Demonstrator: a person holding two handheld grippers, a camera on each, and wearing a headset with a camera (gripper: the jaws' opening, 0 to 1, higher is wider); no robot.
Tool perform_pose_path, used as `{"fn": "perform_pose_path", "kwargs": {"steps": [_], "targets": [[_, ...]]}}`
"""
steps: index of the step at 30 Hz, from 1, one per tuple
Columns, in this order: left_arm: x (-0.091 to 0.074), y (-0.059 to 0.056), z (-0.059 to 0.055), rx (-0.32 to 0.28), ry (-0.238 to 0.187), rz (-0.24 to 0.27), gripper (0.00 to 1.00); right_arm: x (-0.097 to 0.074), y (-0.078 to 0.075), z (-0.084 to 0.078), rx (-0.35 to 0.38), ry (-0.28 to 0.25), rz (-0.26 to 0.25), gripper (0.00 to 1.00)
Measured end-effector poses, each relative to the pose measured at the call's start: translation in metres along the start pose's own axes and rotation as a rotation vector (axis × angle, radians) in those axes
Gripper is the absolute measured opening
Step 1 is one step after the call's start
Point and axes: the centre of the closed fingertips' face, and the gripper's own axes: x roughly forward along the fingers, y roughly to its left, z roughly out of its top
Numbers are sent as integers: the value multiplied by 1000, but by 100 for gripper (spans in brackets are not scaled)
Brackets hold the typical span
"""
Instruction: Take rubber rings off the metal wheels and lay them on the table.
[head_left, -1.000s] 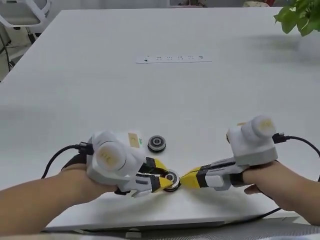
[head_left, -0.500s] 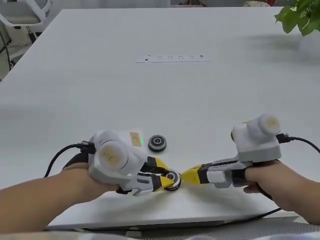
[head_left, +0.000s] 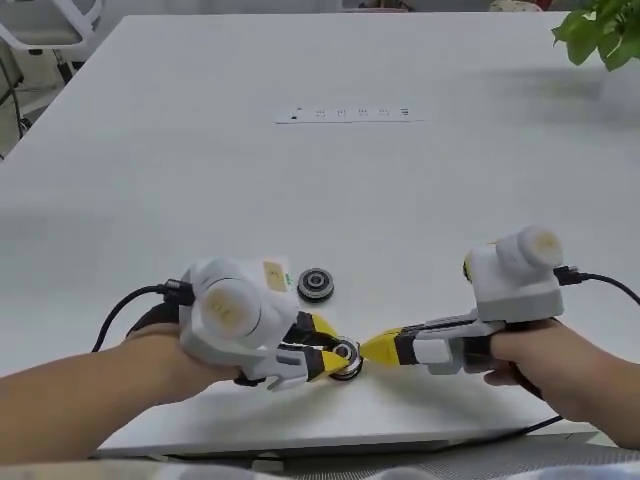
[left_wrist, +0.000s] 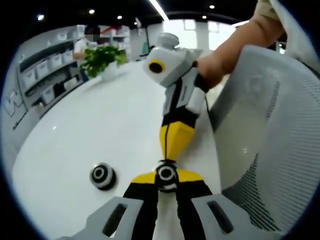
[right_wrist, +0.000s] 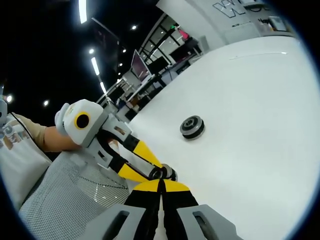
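I count two metal wheels: the held wheel (head_left: 344, 357) and the loose wheel (head_left: 316, 284). Two grippers: left gripper (head_left: 325, 352), right gripper (head_left: 372, 349). Two hands on them: left hand (head_left: 150, 362), right hand (head_left: 548, 365). One table (head_left: 300, 190). One potted plant (head_left: 600, 35). One printed strip (head_left: 341, 114); its small marks I cannot count.

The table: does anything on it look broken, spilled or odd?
Nothing stands out. A loose wheel lies flat on the table; the left gripper clamps a second wheel near the front edge; the right gripper, jaws closed, points at it.
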Motion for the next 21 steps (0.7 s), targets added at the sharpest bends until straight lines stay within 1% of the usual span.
{"fn": "perform_pose_path", "kwargs": {"steps": [10,16,18,19,20,21], "targets": [[0,0,0,4,6,0,13,2,3,1,-15,7,13,0],[0,-1,0,5,6,-3,13,4,7,1,-24,10,32,0],[0,-1,0,4,6,-3,13,5,9,2,-31,7,46,0],[0,-1,0,4,5,-3,13,6,14,6,-24,-12,68,0],[0,-1,0,4,5,-3,13,6,19,8,-16,-16,92,0],[1,-1,1,3,5,-1,13,6,17,8,-29,-9,79,0]]}}
